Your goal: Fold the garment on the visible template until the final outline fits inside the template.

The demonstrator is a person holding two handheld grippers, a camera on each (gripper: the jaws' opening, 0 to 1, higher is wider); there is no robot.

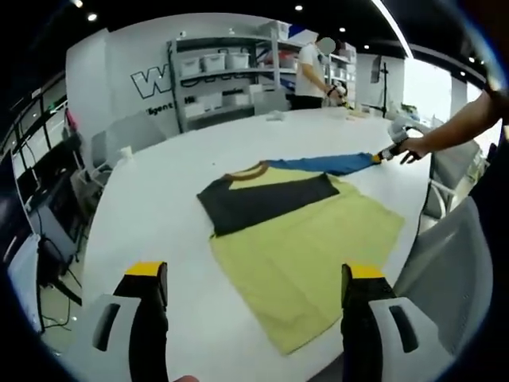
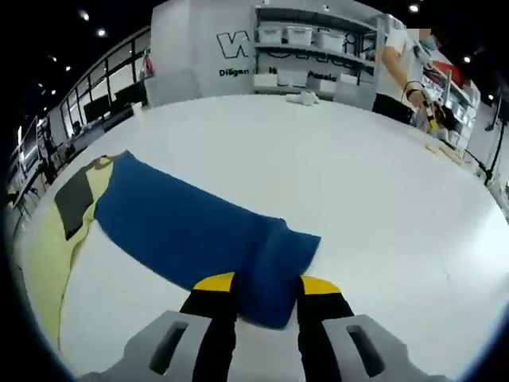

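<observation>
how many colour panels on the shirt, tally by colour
yellow body: 1
dark grey sleeve folded across the chest: 1
blue sleeve, stretched out flat, cuff at the right claw: 1
total: 3 panels on one garment lying on the white table

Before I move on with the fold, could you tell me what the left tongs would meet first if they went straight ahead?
Probably the yellow body of the garment on the white table; the left tongs stand open, and depth is uncertain.
</observation>
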